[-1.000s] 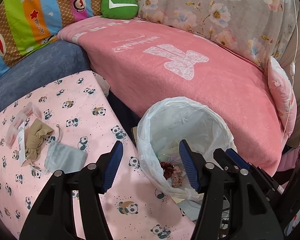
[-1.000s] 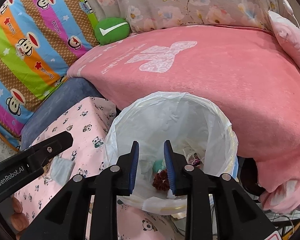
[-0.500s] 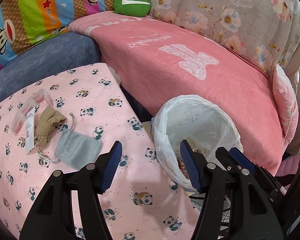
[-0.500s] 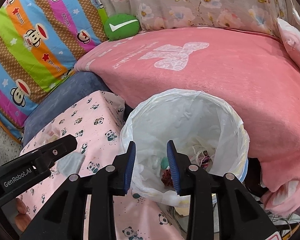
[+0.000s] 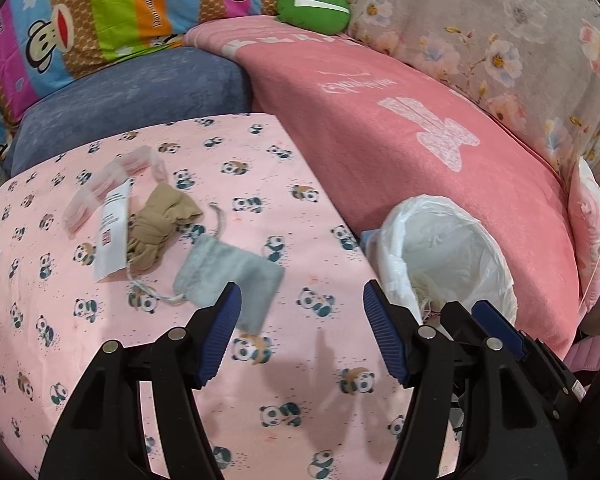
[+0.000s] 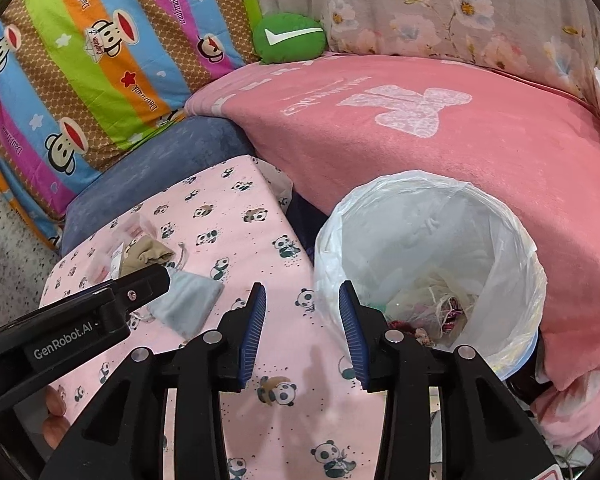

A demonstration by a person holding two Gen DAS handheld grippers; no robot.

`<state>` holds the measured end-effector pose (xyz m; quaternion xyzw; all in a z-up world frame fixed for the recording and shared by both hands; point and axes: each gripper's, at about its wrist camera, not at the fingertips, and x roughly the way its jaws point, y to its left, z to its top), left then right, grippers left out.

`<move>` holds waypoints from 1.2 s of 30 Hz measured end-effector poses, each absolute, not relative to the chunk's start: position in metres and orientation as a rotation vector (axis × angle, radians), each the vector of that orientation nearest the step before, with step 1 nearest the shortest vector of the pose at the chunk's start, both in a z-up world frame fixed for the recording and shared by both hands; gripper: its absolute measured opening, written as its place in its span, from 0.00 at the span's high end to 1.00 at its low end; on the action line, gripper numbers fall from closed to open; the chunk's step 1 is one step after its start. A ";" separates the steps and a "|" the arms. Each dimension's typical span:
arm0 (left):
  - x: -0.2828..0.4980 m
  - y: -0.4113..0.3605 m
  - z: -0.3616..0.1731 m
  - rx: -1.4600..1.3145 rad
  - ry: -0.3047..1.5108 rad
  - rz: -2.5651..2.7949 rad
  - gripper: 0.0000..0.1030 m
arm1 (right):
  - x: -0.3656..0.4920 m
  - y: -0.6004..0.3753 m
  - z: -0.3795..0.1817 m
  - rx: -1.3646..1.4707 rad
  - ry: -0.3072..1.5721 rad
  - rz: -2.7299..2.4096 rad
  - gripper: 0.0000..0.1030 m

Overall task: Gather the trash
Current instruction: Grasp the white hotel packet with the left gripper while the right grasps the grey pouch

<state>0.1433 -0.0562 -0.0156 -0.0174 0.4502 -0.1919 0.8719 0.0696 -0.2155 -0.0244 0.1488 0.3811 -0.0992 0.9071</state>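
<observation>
Both views are shown swung away from the lined bin (image 6: 428, 264) and toward the panda-print cover (image 5: 308, 380), where the bin filled the centre of each view a second earlier. The landmark is the bin, set against the pink blanket (image 6: 460, 128) at the cover's edge; scraps are seen at its bottom.

The jaws of the right gripper (image 6: 302, 332) have just been opening and stand parted with nothing between them, over the cover just left of the bin's rim. The jaws of the left gripper (image 5: 300, 336) have likewise been opening, are spread wider, and are empty; they are held further from the bin.

The remaining litter is found on the cover, well to the left of the bin: a grey drawstring pouch (image 5: 228, 280) nearest the left gripper, then a tan knotted cloth (image 5: 160, 224), a white paper label (image 5: 112, 236) and a clear plastic wrapper (image 5: 112, 184) beyond it.

A drop into the bin is judged complete, and a return for the next piece, probably the pouch, is judged under way.
</observation>
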 end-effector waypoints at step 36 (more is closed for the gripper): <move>0.238 0.093 -0.091 -0.250 1.077 -0.171 0.41 | 0.160 -0.119 -0.097 0.229 0.983 -0.076 0.63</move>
